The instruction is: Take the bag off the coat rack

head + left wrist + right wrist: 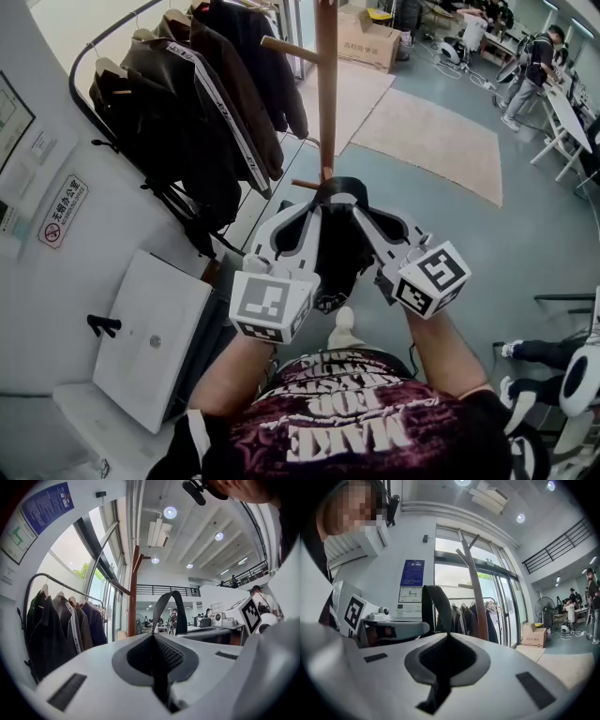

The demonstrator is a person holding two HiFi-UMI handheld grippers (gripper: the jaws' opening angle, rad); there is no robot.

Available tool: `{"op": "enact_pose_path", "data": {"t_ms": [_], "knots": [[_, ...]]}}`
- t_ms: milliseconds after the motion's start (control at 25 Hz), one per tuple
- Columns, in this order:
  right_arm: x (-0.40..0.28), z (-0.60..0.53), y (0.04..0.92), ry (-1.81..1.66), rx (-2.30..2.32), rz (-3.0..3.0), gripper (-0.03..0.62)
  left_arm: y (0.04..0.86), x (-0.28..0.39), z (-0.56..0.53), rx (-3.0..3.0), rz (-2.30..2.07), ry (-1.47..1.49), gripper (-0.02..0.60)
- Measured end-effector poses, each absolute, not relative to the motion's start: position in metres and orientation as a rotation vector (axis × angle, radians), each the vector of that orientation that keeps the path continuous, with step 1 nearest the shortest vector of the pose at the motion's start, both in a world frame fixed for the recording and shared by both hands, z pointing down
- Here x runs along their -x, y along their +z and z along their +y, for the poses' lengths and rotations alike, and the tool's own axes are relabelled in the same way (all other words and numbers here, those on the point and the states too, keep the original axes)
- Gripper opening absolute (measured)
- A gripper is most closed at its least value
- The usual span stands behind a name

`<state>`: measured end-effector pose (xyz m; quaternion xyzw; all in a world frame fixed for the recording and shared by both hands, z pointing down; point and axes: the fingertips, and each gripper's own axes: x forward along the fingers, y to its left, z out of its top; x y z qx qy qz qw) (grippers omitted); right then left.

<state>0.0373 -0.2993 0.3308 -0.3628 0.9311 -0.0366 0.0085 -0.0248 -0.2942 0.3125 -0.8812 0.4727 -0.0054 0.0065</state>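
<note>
Holding the strap clamped in fully closed jaws, the left gripper and right gripper carry the bag below and between them, equally near, with the coat rack just beyond their tips.

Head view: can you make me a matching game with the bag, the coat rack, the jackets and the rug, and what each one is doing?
Things:
1. bag
2. coat rack
3. jackets
4. rug

States:
A. beige, lying flat
B. hanging in a row at the left
C. black, gripped by its strap
D. brown wood, standing upright

Pairs: 1-C, 2-D, 3-B, 4-A
</note>
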Motion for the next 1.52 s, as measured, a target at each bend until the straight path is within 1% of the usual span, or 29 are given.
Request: {"op": "enact_pose_path", "data": {"t_ms": [640,1520], "knots": [[-0.029,-0.239,0.288,0.014,1.11,2.861,0.011,0.268,0.035,-0.235,2.7,1.404,0.036,0.009],[-0.032,-0.199,0.282,0.082,1.135,2.874,0.011,0.265,0.031,-0.195,2.727,1.37,0.036,0.009]]}}
